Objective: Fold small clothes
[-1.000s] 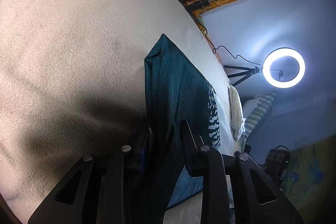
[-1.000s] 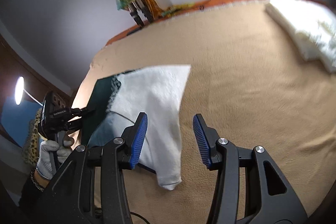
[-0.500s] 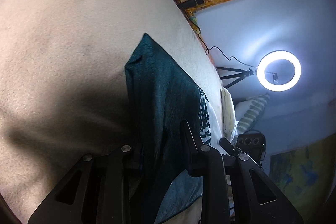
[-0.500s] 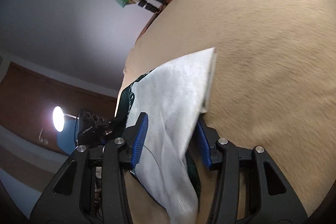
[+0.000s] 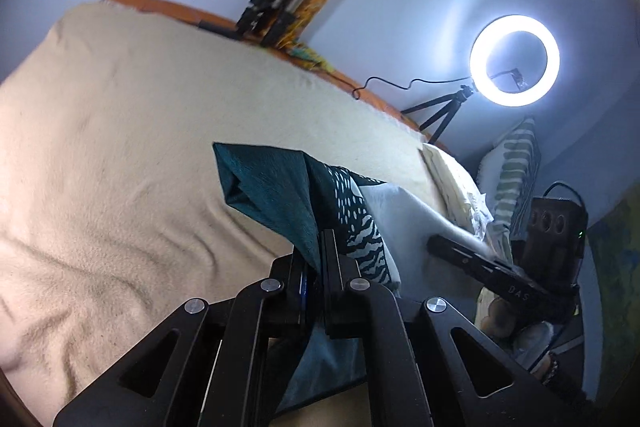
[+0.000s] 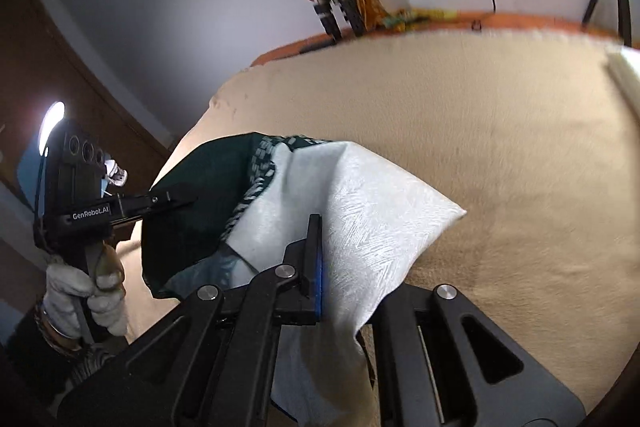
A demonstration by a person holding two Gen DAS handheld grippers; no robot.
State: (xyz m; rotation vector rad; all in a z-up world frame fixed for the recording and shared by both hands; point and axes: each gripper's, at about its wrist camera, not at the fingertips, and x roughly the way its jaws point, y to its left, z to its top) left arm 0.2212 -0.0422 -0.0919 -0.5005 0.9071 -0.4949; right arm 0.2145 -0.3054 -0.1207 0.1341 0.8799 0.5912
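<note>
Overhead glows a ring light (image 5: 514, 60); both jaws pinch the cloth (image 6: 360, 211), seemingly above the beige blanket (image 5: 120, 147).

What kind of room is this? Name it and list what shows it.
Most likely a bedroom at home, set up for filming. A beige blanket covers a bed, a striped pillow leans against the wall, and a lit ring light stands on a small tripod at the bed's edge.

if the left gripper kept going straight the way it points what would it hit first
Probably the teal cloth it is already shut on; beyond that fold, the beige blanket on the bed. Depth is hard to judge.
</note>
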